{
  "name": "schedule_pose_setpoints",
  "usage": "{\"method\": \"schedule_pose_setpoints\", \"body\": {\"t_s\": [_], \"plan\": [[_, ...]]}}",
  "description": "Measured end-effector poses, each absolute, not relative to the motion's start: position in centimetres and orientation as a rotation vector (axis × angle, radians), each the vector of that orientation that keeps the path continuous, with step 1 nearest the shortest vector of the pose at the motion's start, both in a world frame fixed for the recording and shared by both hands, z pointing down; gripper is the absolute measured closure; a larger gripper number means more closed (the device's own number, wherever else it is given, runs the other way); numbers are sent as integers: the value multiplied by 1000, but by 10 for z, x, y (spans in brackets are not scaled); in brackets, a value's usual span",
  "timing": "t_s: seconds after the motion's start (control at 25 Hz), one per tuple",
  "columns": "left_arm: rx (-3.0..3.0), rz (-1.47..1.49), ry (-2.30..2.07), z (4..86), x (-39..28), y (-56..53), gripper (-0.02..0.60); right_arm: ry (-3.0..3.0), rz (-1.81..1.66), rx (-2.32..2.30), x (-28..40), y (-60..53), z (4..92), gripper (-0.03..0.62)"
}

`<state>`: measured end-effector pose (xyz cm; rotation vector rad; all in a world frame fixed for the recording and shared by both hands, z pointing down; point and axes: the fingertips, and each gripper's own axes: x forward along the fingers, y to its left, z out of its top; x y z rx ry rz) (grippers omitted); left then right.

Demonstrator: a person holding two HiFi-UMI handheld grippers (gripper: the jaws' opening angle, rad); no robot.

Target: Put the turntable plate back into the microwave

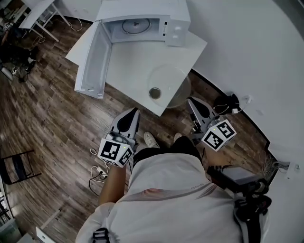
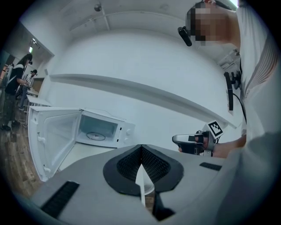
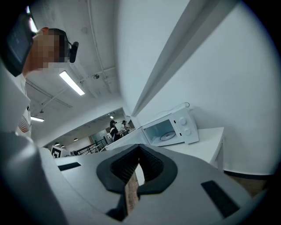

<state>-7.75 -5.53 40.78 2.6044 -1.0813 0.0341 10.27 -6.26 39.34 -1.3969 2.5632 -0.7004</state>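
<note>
the white table [image 1: 133, 66] carries the microwave [image 1: 142, 19] at its far edge, with its door [image 1: 92, 59] swung open to the left. the glass turntable plate [image 1: 168, 85] lies at the near right corner, overhanging the edge. my left gripper [image 1: 134, 112] and right gripper [image 1: 192, 102] are both closed and empty, short of the table. i'd open the right jaws, pinch the overhanging rim, steady the other side with the left, and keep it level.

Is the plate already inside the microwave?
No, the plate lies on the table at its near corner, outside the open microwave.
</note>
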Motion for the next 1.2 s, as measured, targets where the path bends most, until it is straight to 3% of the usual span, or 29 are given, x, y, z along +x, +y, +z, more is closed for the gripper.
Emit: {"method": "schedule_pose_setpoints", "body": {"t_s": [0.36,0.8,0.92,1.2], "plan": [[2521,48,-1102,428,-47,-68,571,2471,-873,-1349,157,-100,430,584],[2466,131,-1130,452,8,-86,571,2184,-1397,-1202,222,-120,545,429],[2436,154,-1133,463,14,-85,571,2128,-1509,-1142,224,-117,575,387],[2391,187,-1175,497,3,-103,571,2063,-1688,-949,191,-131,639,383]]}}
